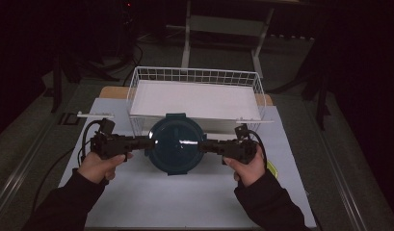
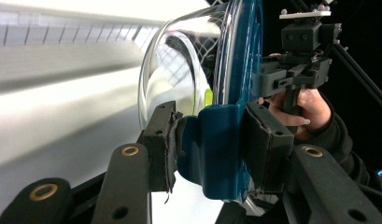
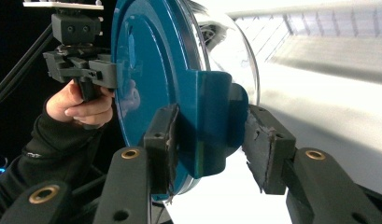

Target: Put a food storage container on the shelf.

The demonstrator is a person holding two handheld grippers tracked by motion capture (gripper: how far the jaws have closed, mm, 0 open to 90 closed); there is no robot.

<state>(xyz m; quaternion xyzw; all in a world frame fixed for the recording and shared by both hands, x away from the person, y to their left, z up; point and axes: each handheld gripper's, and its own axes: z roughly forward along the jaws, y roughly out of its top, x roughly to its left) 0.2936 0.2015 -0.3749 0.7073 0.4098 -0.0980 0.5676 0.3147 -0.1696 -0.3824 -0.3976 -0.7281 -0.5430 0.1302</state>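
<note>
A lidded container [image 1: 176,144] sits at the centre of the table [image 1: 185,202], the left gripper [image 1: 147,141] at its 9 o'clock side and the right gripper [image 1: 202,146] at its 3 o'clock side. A wire basket [image 1: 194,77] stands at 12 o'clock, just behind the container. A hand [image 1: 99,166] lies at 8 o'clock, another [image 1: 246,168] at 4 o'clock.

Lab or test room set up for recording, not a home. Dim surroundings, grey carpeted floor [image 1: 35,144], loose black cables [image 1: 132,57] trailing across it. White work table [image 1: 185,202] lit from above, metal frame of another bench [image 1: 223,29] behind, dark stands [image 1: 59,72] at the sides.
</note>
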